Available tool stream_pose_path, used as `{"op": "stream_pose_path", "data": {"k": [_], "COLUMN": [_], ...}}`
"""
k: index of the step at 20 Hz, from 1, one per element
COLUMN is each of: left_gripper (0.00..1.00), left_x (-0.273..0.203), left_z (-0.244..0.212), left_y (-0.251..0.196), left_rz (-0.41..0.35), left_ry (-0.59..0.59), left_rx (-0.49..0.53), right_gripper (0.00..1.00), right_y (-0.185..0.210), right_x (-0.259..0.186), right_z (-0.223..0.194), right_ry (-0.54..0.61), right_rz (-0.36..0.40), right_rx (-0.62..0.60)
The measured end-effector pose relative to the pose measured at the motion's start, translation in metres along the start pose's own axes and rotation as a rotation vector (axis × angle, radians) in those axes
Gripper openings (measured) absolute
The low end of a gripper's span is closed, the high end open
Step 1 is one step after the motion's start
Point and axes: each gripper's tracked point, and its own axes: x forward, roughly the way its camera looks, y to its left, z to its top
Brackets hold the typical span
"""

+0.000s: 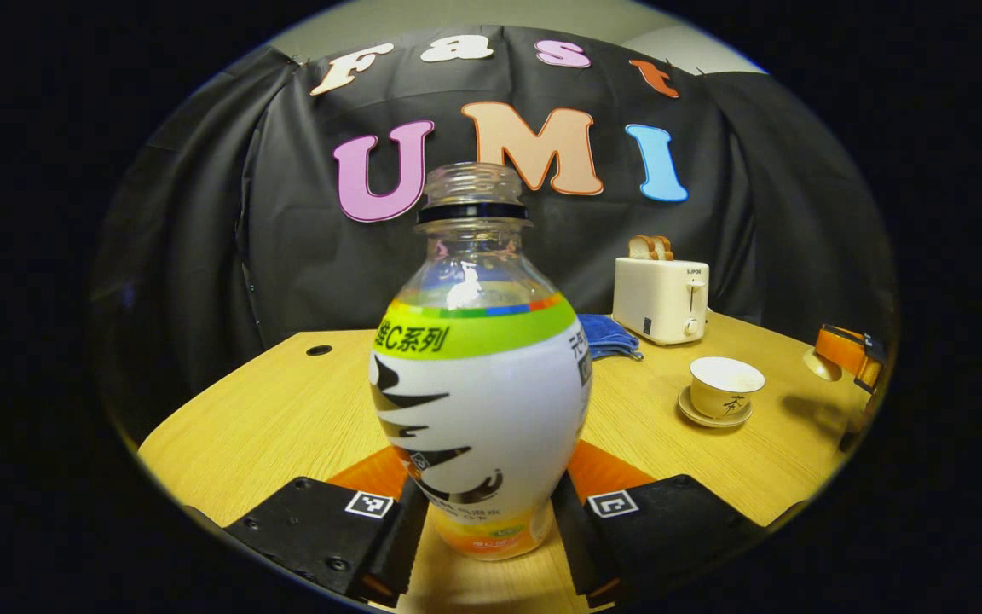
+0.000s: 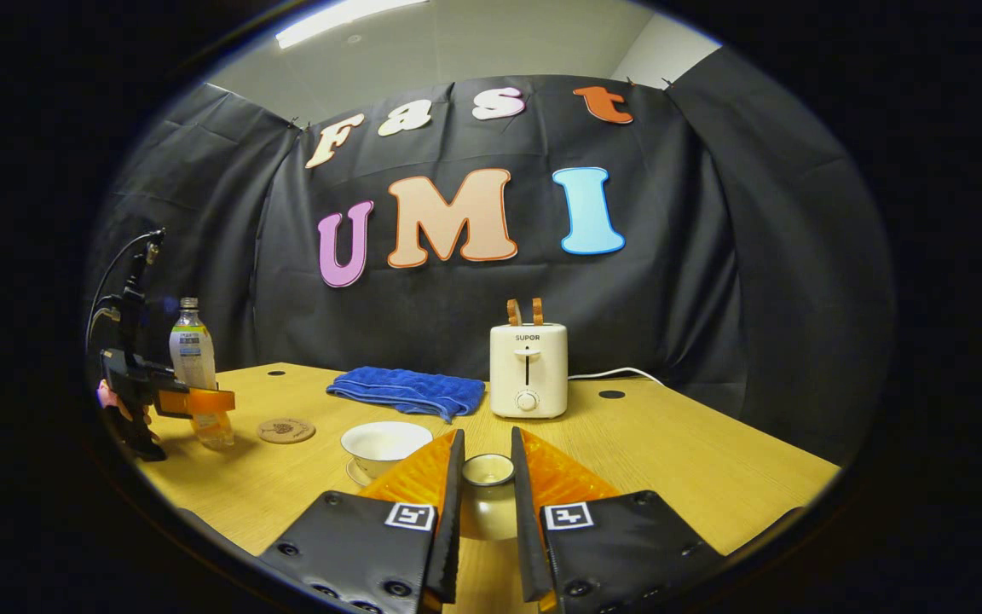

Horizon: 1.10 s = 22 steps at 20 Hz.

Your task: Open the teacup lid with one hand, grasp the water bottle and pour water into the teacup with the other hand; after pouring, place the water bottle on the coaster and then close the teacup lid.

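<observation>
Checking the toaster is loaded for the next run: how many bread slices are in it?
2: both bread slices stand side by side in the slots of the white toaster at the table's back.

Overhead light, sharp, fisheye-bent edges

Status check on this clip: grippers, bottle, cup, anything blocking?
Left gripper shut on bottle, uncapped, upright on table. Right gripper shut on lid, off the teacup. Coaster free; nothing between bottle and cup.
</observation>
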Motion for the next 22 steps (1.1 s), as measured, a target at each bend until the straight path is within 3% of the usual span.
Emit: {"op": "stream_pose_path", "data": {"k": [5,9,17,22], "left_gripper": [0.58,0.53,0.53,0.53], "left_x": [0.005,0.007,0.023,0.043], "left_z": [0.000,0.014,0.058,0.062], "left_y": [-0.005,-0.019,-0.019,-0.024], "left_rz": [-0.002,-0.005,0.122,0.145], "left_ry": [0.009,0.023,0.072,0.128], "left_rx": [0.010,0.095,0.538,0.830], "right_gripper": [0.32,0.32,0.33,0.32], "right_y": [-0.007,-0.014,-0.041,-0.069], "right_x": [-0.001,-0.001,-0.002,-0.002], "right_z": [0.000,0.000,0.001,0.002], "right_ry": [0.000,0.000,-0.002,-0.005], "right_rz": [-0.012,-0.026,-0.084,-0.149], "right_rx": [0.000,-0.001,-0.004,-0.005]}}
